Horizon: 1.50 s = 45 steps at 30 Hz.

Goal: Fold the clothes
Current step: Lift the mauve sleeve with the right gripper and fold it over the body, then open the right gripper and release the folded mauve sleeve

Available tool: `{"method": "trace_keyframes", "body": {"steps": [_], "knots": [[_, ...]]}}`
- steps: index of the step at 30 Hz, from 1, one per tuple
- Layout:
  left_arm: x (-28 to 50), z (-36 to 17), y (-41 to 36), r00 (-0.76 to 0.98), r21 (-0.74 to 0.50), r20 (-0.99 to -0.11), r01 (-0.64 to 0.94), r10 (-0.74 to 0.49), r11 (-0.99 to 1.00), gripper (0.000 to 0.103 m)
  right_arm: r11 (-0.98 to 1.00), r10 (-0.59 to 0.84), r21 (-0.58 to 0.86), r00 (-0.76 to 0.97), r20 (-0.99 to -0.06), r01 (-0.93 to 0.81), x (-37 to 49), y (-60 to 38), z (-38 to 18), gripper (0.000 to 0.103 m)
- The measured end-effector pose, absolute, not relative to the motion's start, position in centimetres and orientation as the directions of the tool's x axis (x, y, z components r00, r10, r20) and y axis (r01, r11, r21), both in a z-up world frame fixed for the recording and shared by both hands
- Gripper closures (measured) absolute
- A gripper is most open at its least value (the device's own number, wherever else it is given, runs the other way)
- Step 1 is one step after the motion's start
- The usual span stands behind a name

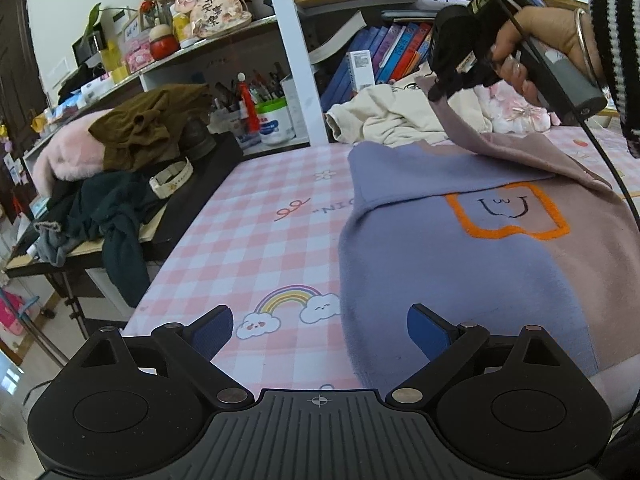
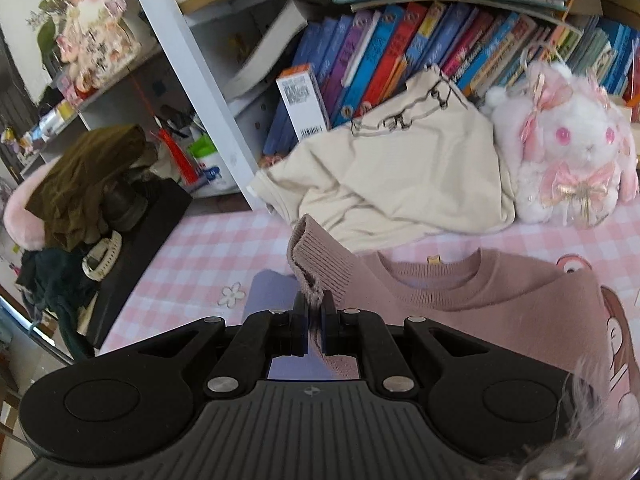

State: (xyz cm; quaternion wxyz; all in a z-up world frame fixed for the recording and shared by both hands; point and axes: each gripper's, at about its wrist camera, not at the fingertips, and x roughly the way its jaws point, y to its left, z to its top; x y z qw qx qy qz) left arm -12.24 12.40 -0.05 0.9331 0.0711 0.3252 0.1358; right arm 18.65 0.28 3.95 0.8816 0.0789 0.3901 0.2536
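Pink-and-white checked cloth covers the table, and the purple and mauve sweater lies spread on it, just ahead and to the right of the left tool. That tool's blue pads stand spread wide with nothing between them, one over the checked cloth and one over the sweater's purple edge. The right tool is pressed together on the ribbed mauve cuff of a sleeve, which rises just ahead of its tips. From the left wrist view the person's hand holds this tool above the sweater, the sleeve draped down from it across the purple panel. Beyond the right tool lie a cream garment and a plush rabbit, touching each other.
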Motion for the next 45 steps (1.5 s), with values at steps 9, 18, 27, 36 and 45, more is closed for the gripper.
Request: {"method": "trace_keyframes", "body": {"steps": [9, 18, 27, 36, 45], "knots": [[-11.8, -0.1, 13.0, 0.764, 0.205, -0.588, -0.176, 0.265, 0.963, 0.007, 0.771, 0.629, 0.434, 0.447, -0.636, -0.466, 17.6, -0.7, 2.8, 0.064], [-10.2, -0.8, 13.1, 0.753, 0.134, -0.637, -0.105, 0.167, 0.985, 0.007, 0.831, 0.530, 0.318, 0.474, -0.703, -0.457, 10.8, -8.3, 2.1, 0.064], [-9.1, -1.9, 14.6, 0.690, -0.017, -0.716, -0.171, 0.107, 0.985, 0.007, 0.927, 0.340, 0.191, 0.507, -0.792, -0.323, 0.3, -16.8, -1.3, 0.064], [-10.3, -1.8, 14.3, 0.669, -0.109, -0.735, -0.280, 0.112, 0.954, 0.017, 0.950, 0.302, 0.201, 0.537, -0.788, -0.239, -4.8, -22.4, -2.4, 0.064], [-14.6, -1.2, 12.9, 0.658, -0.131, -0.739, -0.352, 0.145, 0.927, 0.017, 0.922, 0.386, 0.304, 0.487, -0.784, -0.241, -6.8, -24.3, -3.6, 0.064]]}}
